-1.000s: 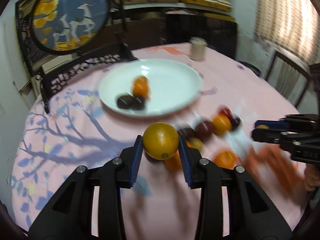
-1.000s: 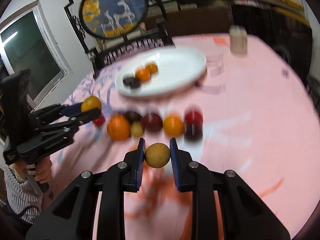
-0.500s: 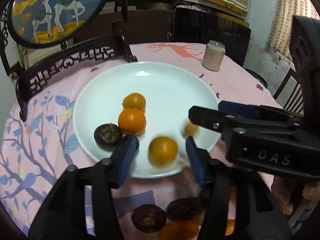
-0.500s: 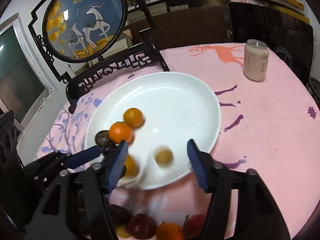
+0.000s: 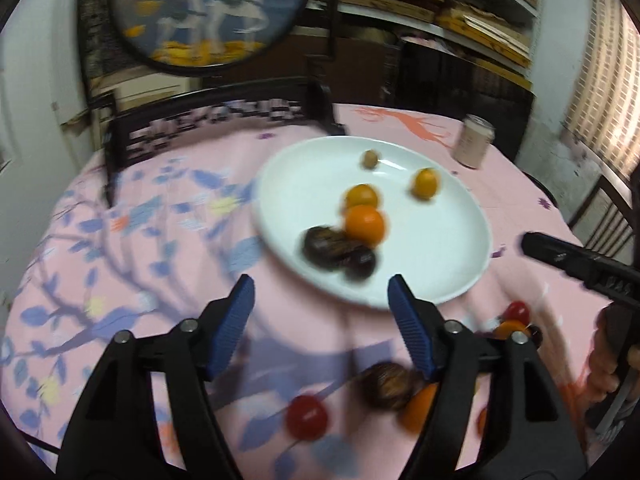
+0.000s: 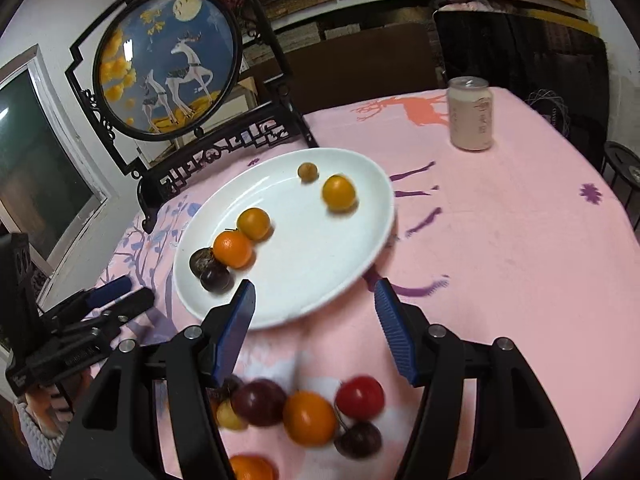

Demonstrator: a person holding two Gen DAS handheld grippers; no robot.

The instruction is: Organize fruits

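Note:
My left gripper (image 5: 320, 284) hovers just short of the white plate (image 5: 440, 292), its jaws opening with nothing between them. My right gripper (image 6: 314, 284) stands open over the plate's (image 6: 304, 264) near rim, also empty. A yellow-orange fruit (image 6: 339, 192) and a small brown fruit (image 6: 307, 171) lie on the plate's far side. Two oranges (image 6: 233, 249) and two dark fruits (image 6: 208, 268) cluster at its left. Several loose fruits lie on the pink cloth under the right gripper, among them an orange (image 6: 310, 418), a red one (image 6: 360, 396) and a dark plum (image 6: 258, 402).
A pale drink can (image 6: 470, 118) stands at the far right of the round table. A round deer screen (image 6: 168, 64) on a black carved stand rises behind the plate. Dark chairs and shelves ring the table. A person's hand in a knit sleeve (image 6: 36, 420) shows at the left.
Both grippers carried a fruit to the plate, opened and let it go, then drew back. The two fruits rolled to the plate's far side. The left jaws stand wider than before.

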